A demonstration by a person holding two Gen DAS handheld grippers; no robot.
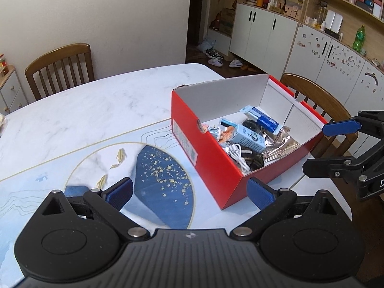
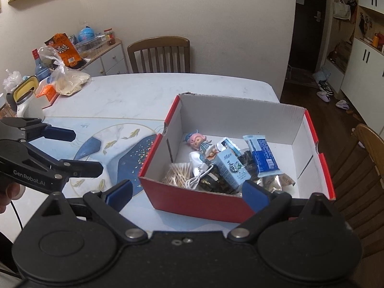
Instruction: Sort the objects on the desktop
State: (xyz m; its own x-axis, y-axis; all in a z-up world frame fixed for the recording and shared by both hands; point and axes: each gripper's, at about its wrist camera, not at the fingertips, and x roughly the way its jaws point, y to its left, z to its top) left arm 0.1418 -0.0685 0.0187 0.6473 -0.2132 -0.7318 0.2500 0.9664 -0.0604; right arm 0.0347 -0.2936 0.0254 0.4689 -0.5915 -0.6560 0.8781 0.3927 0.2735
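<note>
- Both hand-held grippers are spread wide with nothing between their blue pads: the left hand-held gripper (image 1: 189, 193) hovers over the counter just short of the box's near corner, and the right hand-held gripper (image 2: 187, 192) hovers at the box's near wall.
- Marble-patterned counter (image 2: 134, 91) carries a mat (image 1: 165, 180) printed with a blue shape and gold fish, lying left of the box.
- Red shoe box (image 2: 192, 201), white inside and with no lid on it, stands on the counter and partly on the mat; all the sorted things lie in it.
- Blue snack wrapper (image 2: 262, 156) rests on top of the pile toward the right.
- Pale blue carton (image 2: 231, 168) lies tilted in the middle, against the dark packet under it.
- Silver foil packet (image 1: 279, 144) sits at the box's right end.
- Bag of cotton swabs (image 2: 178, 174) lies in the near left corner.
- White cable (image 2: 200, 175) is coiled beside the swabs.
- Small pink-haired doll (image 2: 196, 141) lies toward the far left of the box floor.
</note>
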